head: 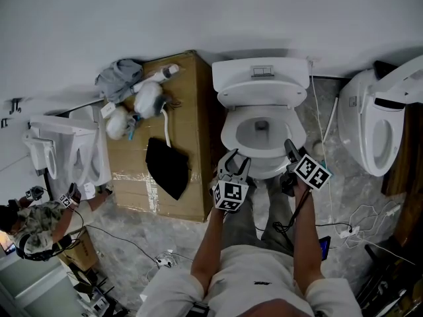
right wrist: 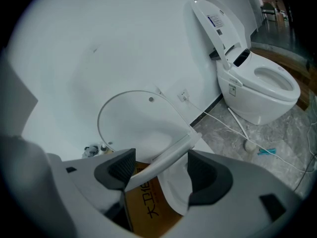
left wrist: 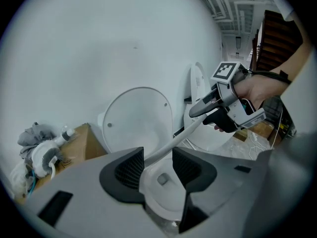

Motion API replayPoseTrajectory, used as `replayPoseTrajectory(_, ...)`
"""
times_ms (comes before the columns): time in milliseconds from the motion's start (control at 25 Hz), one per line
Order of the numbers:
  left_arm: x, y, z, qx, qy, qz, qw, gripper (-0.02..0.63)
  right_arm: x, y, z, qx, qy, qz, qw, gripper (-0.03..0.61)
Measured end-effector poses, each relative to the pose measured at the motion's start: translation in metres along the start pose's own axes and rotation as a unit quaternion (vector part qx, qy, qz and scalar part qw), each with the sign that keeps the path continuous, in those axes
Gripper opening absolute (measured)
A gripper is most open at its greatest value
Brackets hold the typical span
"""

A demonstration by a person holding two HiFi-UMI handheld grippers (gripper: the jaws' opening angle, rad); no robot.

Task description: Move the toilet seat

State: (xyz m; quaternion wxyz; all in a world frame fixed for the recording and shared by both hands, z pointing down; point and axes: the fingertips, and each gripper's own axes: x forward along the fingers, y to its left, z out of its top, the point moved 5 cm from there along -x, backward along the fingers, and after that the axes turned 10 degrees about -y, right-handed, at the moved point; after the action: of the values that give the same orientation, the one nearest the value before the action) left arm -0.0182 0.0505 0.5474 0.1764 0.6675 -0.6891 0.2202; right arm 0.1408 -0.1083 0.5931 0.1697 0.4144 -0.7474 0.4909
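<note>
The white toilet stands in the middle against the wall, its lid upright. The toilet seat is a thin white ring held a little above the bowl. My left gripper is at the seat's front left; in its own view the gripper has its pads closed narrowly on the seat's edge. My right gripper is at the front right. In the right gripper view, the seat crosses the wider gap of this gripper, touching the left pad only.
A cardboard box with a black cloth and soft toys stands left of the toilet. A second toilet with a raised lid stands to the right. Cables run over the marble floor. The person's legs are right in front of the bowl.
</note>
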Motion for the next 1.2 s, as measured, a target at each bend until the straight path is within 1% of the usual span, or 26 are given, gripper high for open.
replayPoseTrajectory(360,0.007,0.006,0.006,-0.003,0.001,-0.003,1.0,0.199,-0.001,0.005,0.005,0.008,-0.009,0.006,1.0,0.336)
replayPoseTrajectory(480,0.009,0.009,0.008,-0.006,-0.001,-0.002,1.0,0.199,-0.003,0.008,0.008,0.002,-0.014,0.01,1.0,0.336)
replayPoseTrajectory(600,0.013,0.014,0.014,-0.008,-0.005,0.001,1.0,0.199,-0.006,0.014,0.016,-0.036,-0.024,0.022,0.999,0.336)
replayPoseTrajectory(680,0.015,0.017,0.018,-0.009,-0.008,0.002,0.9999,0.199,-0.008,0.02,0.022,-0.071,-0.029,0.033,0.997,0.336)
replayPoseTrajectory(800,0.019,0.02,0.022,-0.008,-0.01,0.001,0.9999,0.199,-0.01,0.026,0.029,-0.108,-0.03,0.047,0.993,0.336)
replayPoseTrajectory(960,0.026,0.025,0.026,-0.006,-0.009,0.007,0.9999,0.199,-0.013,0.033,0.034,-0.137,-0.039,0.074,0.987,0.336)
replayPoseTrajectory(1200,0.032,0.032,0.031,-0.008,-0.011,0.005,0.9999,0.201,-0.013,0.039,0.042,-0.17,-0.048,0.092,0.98,0.336)
